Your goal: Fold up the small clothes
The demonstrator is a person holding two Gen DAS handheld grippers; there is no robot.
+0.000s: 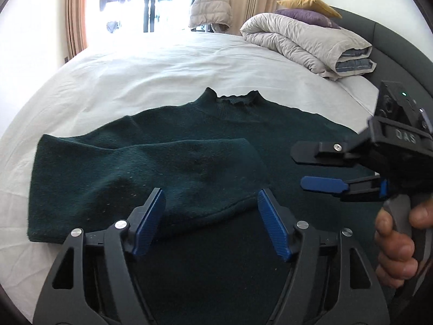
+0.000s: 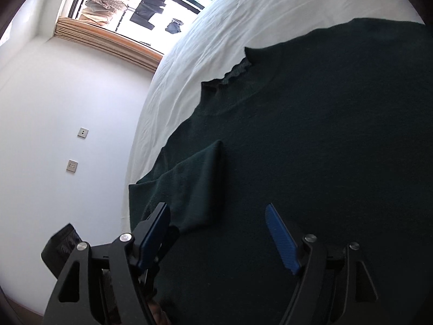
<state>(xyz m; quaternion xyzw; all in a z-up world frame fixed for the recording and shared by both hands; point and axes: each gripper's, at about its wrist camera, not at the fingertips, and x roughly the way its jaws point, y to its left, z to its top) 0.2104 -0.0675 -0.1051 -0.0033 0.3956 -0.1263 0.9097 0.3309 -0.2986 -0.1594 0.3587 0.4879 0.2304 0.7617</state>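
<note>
Dark green sweater (image 1: 189, 146) lies flat under both grippers' spread, empty fingers (image 1: 151, 216), sleeve (image 1: 140, 178) folded across.

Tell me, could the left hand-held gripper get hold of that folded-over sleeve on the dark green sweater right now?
Probably yes. The left hand-held gripper is open, and the folded sleeve lies just ahead of its fingers on the dark green sweater. Nothing lies between them; the right hand-held gripper sits off to the side.
</note>
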